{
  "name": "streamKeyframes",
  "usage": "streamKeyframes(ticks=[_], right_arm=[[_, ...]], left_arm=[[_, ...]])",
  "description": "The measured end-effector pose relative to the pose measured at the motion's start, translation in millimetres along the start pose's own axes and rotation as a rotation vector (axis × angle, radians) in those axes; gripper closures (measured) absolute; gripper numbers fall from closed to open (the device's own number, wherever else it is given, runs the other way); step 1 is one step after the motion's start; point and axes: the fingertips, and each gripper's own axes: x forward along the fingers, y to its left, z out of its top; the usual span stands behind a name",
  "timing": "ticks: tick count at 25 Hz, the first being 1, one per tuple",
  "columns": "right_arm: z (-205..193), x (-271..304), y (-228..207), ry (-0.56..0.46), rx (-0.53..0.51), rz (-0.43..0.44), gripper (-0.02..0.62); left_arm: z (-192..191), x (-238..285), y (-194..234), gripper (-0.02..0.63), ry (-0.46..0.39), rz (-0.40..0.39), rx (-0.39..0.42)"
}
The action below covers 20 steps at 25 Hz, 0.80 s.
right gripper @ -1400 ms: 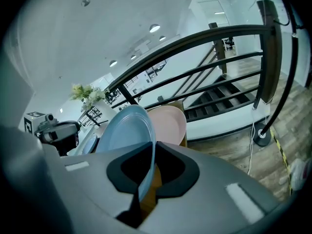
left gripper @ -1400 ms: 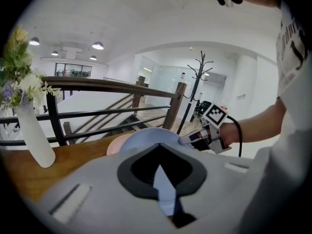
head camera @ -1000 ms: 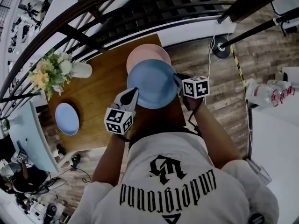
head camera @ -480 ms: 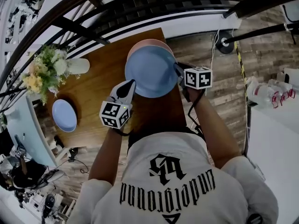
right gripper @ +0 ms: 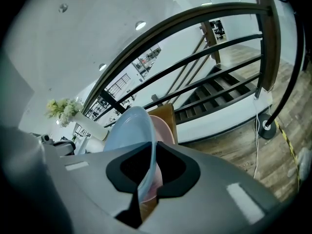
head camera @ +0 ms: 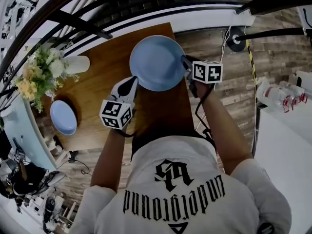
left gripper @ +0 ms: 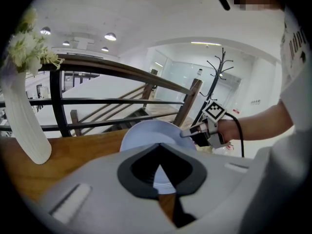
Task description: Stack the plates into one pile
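Altogether, one wooden surface (head camera: 97, 89) carries three plates and one vase. The large blue plate (head camera: 157, 62) sits at the far right corner, directly over the one pink plate (right gripper: 163, 133), which only the right gripper view shows beneath it. One white vase (head camera: 76, 65) of flowers (head camera: 38, 76) stands at the far left corner. The small blue plate (head camera: 63, 117) lies alone by the left edge, well apart from the pair. Of the two grippers, the right gripper (head camera: 185, 61) is at the large blue plate's right rim, its fingers opening with that rim between them. The left gripper (head camera: 132, 82) is just beside the same plate's near rim, fingers drawn together on nothing.
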Motion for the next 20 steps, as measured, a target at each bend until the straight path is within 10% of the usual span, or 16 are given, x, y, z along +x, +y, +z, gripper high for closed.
streamKeyframes(ticks=[20], right_arm=[[7, -1, -4, -0.009, -0.116, -0.067, 0.445]], left_arm=[[-9, 6, -3, 0.56, 0.017, -0.013, -0.025]])
